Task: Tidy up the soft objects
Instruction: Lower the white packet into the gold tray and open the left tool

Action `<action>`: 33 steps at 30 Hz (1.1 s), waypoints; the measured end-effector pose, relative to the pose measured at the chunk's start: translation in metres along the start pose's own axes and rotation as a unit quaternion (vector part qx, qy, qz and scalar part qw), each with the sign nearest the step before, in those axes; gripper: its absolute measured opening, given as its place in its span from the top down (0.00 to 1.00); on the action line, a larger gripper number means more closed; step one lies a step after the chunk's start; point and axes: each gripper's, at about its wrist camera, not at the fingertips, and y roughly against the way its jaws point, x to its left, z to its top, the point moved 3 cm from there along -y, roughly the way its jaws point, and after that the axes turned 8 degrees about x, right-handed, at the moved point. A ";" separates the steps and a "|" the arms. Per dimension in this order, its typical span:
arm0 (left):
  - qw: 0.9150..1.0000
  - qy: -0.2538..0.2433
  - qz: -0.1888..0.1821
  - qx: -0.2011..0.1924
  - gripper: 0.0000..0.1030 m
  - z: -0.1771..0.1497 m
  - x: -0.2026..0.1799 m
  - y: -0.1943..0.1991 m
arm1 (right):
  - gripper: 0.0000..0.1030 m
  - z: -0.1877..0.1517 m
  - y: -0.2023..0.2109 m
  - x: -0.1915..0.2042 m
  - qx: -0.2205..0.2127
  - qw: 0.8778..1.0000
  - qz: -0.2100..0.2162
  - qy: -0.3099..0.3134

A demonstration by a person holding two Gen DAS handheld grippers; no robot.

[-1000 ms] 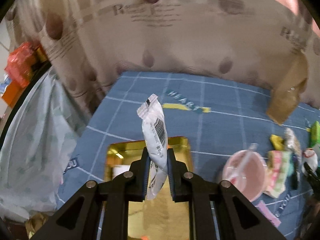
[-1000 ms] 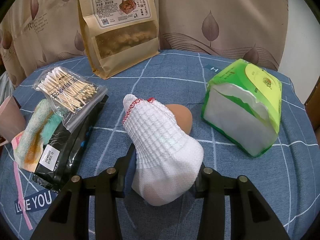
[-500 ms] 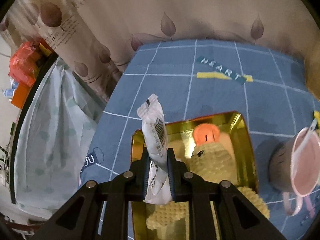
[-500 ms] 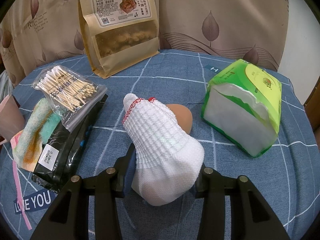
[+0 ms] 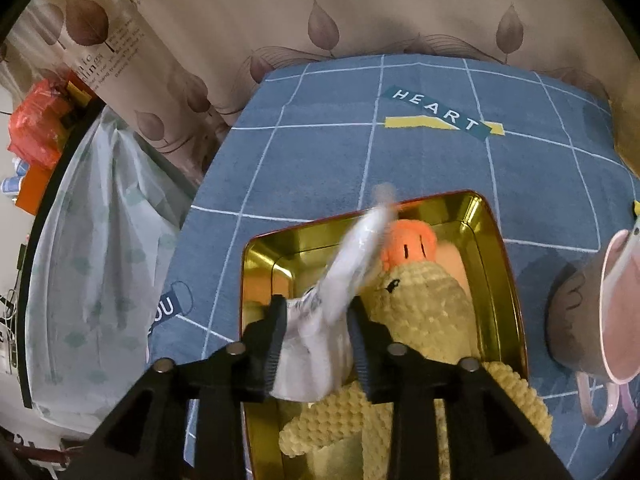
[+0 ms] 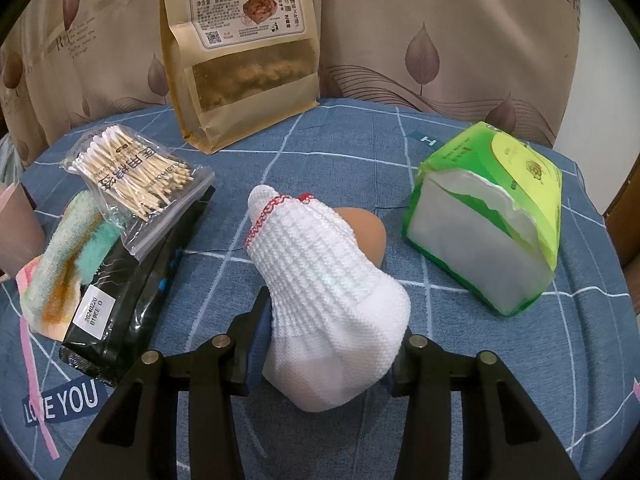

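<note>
The left gripper (image 5: 318, 330) has its fingers apart around a blurred white plastic packet (image 5: 340, 292) over the gold rectangular metal tin (image 5: 502, 276); landing on the yellow knitted duck (image 5: 420, 312) ahead, it may slide out. The right gripper (image 6: 326, 344) clamps a white knitted sock (image 6: 328, 280).

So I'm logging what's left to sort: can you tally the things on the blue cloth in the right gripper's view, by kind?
Soft fabric items: 2, the white sock and striped towel
Sealed packs: 3, the snack pouch, cotton swab bag, black packet
Tissue pack: 1
Brown egg: 1
Pink cup: 1
Total: 8
</note>
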 end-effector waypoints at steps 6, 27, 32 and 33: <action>1.000 0.013 -0.016 -0.005 0.62 -0.011 0.006 0.007 | 0.60 0.000 0.000 0.001 0.000 1.000 -0.002 0.002; 0.985 0.110 -0.101 -0.089 0.57 -0.089 0.036 0.065 | 0.70 0.007 0.014 0.012 -0.007 0.999 -0.030 0.035; 0.980 0.137 -0.107 -0.101 0.57 -0.097 0.043 0.063 | 0.70 0.014 0.033 0.018 -0.014 0.999 -0.028 0.032; 0.979 0.142 -0.110 -0.101 0.57 -0.098 0.046 0.061 | 0.70 0.016 0.039 0.020 -0.016 0.999 -0.026 0.030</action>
